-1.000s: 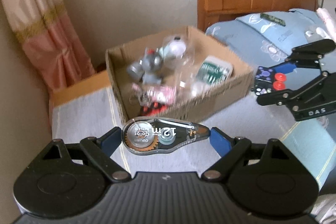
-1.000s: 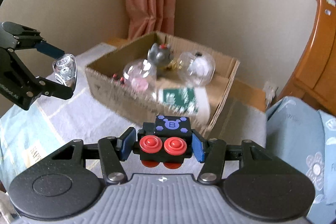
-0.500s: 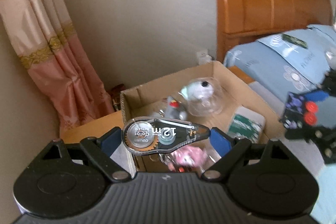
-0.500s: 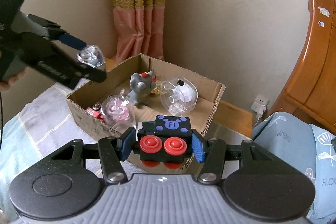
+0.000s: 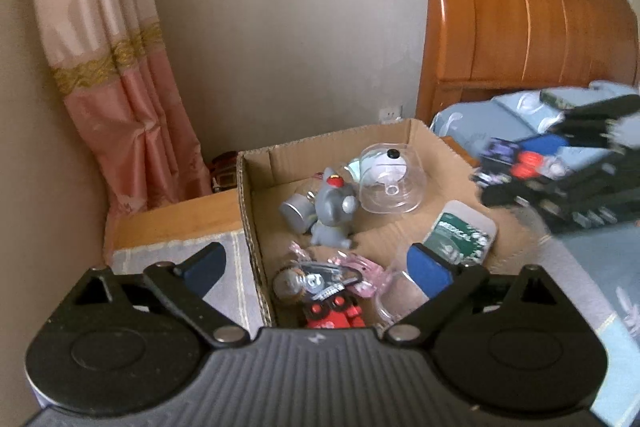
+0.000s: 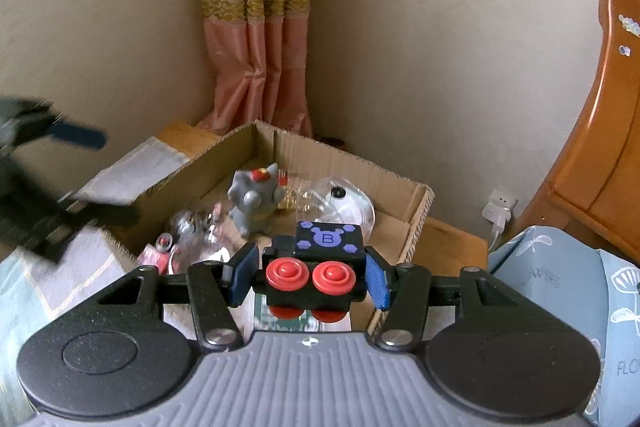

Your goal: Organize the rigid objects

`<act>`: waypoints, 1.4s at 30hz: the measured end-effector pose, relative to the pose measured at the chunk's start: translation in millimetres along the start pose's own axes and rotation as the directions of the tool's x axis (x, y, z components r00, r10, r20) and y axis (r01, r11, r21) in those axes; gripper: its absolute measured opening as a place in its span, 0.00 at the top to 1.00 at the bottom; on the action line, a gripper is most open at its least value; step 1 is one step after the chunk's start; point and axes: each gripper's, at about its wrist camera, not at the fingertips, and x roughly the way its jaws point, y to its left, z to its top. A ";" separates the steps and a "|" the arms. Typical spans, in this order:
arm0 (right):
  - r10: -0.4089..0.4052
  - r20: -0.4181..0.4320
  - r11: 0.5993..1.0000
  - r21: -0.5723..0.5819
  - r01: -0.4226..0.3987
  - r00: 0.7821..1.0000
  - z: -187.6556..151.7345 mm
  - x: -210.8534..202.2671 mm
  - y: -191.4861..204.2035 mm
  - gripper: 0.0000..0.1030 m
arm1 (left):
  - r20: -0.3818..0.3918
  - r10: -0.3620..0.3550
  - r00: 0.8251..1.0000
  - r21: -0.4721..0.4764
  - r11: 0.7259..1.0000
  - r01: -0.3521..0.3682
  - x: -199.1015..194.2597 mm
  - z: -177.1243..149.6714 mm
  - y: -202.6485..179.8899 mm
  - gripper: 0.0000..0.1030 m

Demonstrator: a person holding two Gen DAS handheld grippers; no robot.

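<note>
To your far left hangs a pink curtain [image 5: 120,99] with a gold band, against a beige wall [image 5: 288,27]. At right stands a wooden headboard [image 5: 520,27], with a wall socket [image 6: 500,205] low beside it and blue floral bedding [image 6: 560,267] below.

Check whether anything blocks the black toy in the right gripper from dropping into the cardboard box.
Nothing visible does. The right gripper holds the black toy above the near edge of the open cardboard box; bare floor shows beyond, beside the grey figurine.
</note>
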 end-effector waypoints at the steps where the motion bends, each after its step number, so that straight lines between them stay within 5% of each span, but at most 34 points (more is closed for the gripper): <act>1: 0.000 -0.003 1.000 0.001 0.000 1.000 4.3 4.4 -0.2 0.41 | 0.012 0.000 1.000 -0.018 1.000 0.000 -4.5 -4.0 1.9 0.06; 6: 0.008 -0.013 0.999 0.036 -0.008 1.000 21.1 25.7 -0.8 0.39 | 0.041 0.044 0.998 -0.072 0.997 -0.041 -20.5 -23.7 3.5 0.05; 14: -0.045 0.008 0.994 0.103 0.044 0.999 16.7 9.4 3.5 0.01 | 0.062 0.104 0.993 -0.116 0.989 -0.097 -32.9 -37.5 -2.8 0.05; 24: -0.213 -0.123 0.950 0.207 0.235 0.969 -34.6 -40.7 23.3 0.00 | 0.034 0.217 0.976 -0.162 0.964 -0.209 -50.7 -51.1 -25.4 0.05; 29: -0.212 -0.181 0.903 0.341 0.263 0.960 -78.9 -52.4 42.8 0.00 | -0.046 0.181 0.982 -0.200 0.962 -0.187 -52.9 -63.9 -36.0 0.05; 33: -0.230 -0.220 0.897 0.330 0.295 0.948 -93.6 -62.4 59.6 0.00 | -0.087 0.177 0.980 -0.168 0.967 -0.189 -58.3 -67.7 -47.5 0.05; 42: -0.274 -0.143 0.894 0.326 0.307 0.951 -86.3 -101.1 75.3 0.00 | -0.072 0.195 0.978 -0.145 0.968 -0.203 -83.0 -59.2 -63.8 0.05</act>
